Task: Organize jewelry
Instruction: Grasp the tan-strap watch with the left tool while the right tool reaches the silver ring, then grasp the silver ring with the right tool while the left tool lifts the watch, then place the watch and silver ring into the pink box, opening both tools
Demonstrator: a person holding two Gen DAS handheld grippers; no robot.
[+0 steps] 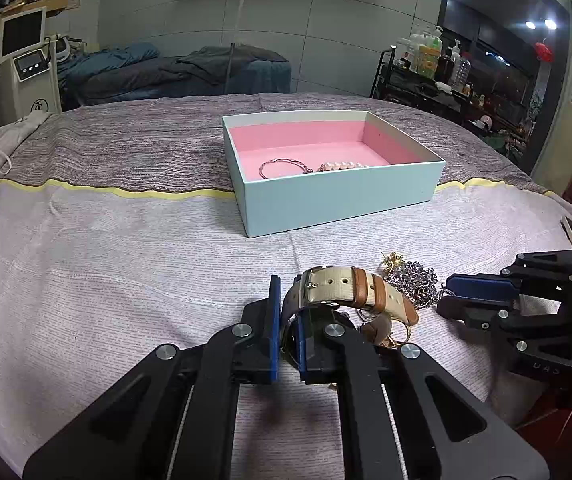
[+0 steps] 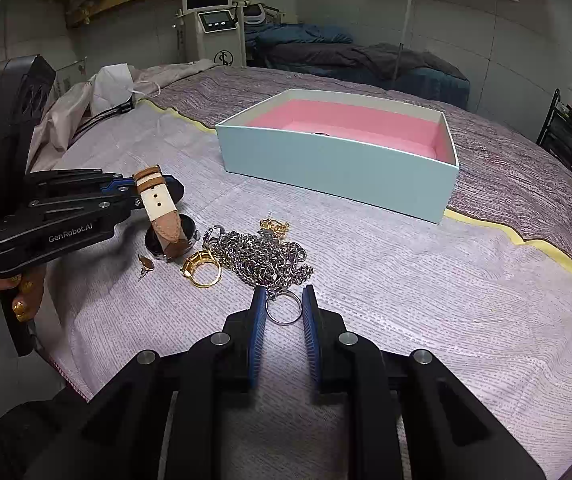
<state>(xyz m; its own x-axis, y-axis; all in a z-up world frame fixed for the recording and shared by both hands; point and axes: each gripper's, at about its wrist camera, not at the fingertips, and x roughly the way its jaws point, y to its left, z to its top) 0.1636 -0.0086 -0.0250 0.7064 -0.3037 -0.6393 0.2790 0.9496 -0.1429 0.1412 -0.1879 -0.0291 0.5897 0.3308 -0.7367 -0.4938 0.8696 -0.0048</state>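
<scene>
The left gripper [image 1: 288, 320] is closed on the watch [image 1: 350, 294]: its blue pads pinch the dark part of the strap, and the cream and brown strap loops out just to the right of the fingers. In the right wrist view the watch face [image 2: 171, 240] seems to touch the cloth [image 2: 426, 320], but the angle is poor and I cannot be sure.

The right gripper [image 2: 283, 306] is released, with its jaws apart. A small silver ring [image 2: 283, 310] lies between the two pads, on the cloth, at the near end of the silver chain [image 2: 261, 258].

Taking the chain as landmark: a gold ring [image 2: 201, 268] lies just at its left, a small gold ornament [image 2: 273, 226] touches its far edge, and a little earring [image 2: 145, 266] rests further left, near the watch face.

The box [image 2: 338, 168], light blue outside and pink inside, stands beyond the chain, well apart from it. In the box lie a thin silver bangle [image 1: 281, 166] and, beside it, a pearl bracelet [image 1: 344, 166].
</scene>
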